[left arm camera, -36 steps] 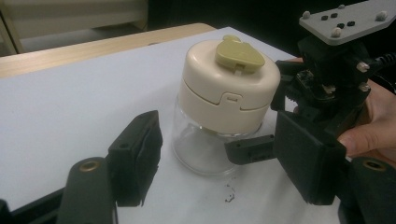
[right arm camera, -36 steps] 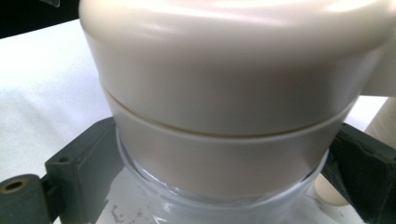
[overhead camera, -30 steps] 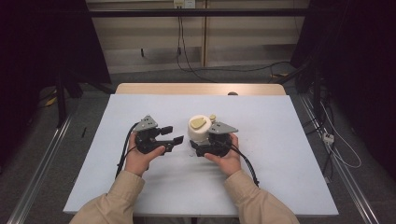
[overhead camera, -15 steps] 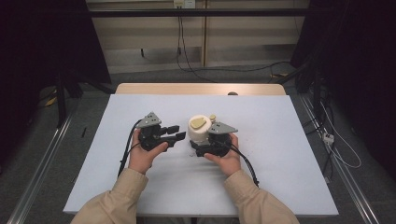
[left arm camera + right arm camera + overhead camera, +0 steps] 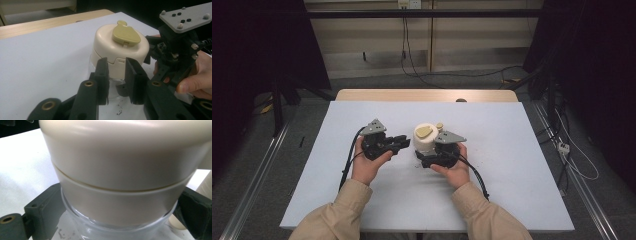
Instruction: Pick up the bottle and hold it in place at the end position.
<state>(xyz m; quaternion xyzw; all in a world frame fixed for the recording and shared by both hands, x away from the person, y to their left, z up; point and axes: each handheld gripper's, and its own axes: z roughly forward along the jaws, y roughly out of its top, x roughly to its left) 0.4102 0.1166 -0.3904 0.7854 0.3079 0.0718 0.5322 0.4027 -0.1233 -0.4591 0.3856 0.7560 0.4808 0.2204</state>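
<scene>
A jar with a clear glass body and a cream lid (image 5: 424,140) stands on the white table near its middle. The lid carries a tan flip tab (image 5: 124,33). My right gripper (image 5: 428,159) is shut on the jar, its jaws pressing the glass just under the lid (image 5: 120,202) from both sides. My left gripper (image 5: 404,143) is level with the lid on the jar's left. In the left gripper view its jaws (image 5: 117,82) stand a little apart, open, with nothing between them and the lid's side just beyond.
The white table top (image 5: 512,150) has free room on all sides of the jar. A small cream piece (image 5: 203,183) shows right beside the jar. The wooden table edge (image 5: 387,95) lies at the back, with cables on the floor behind it.
My left gripper has edged slightly up and toward the lid. The jar and my right gripper have stayed in place.
</scene>
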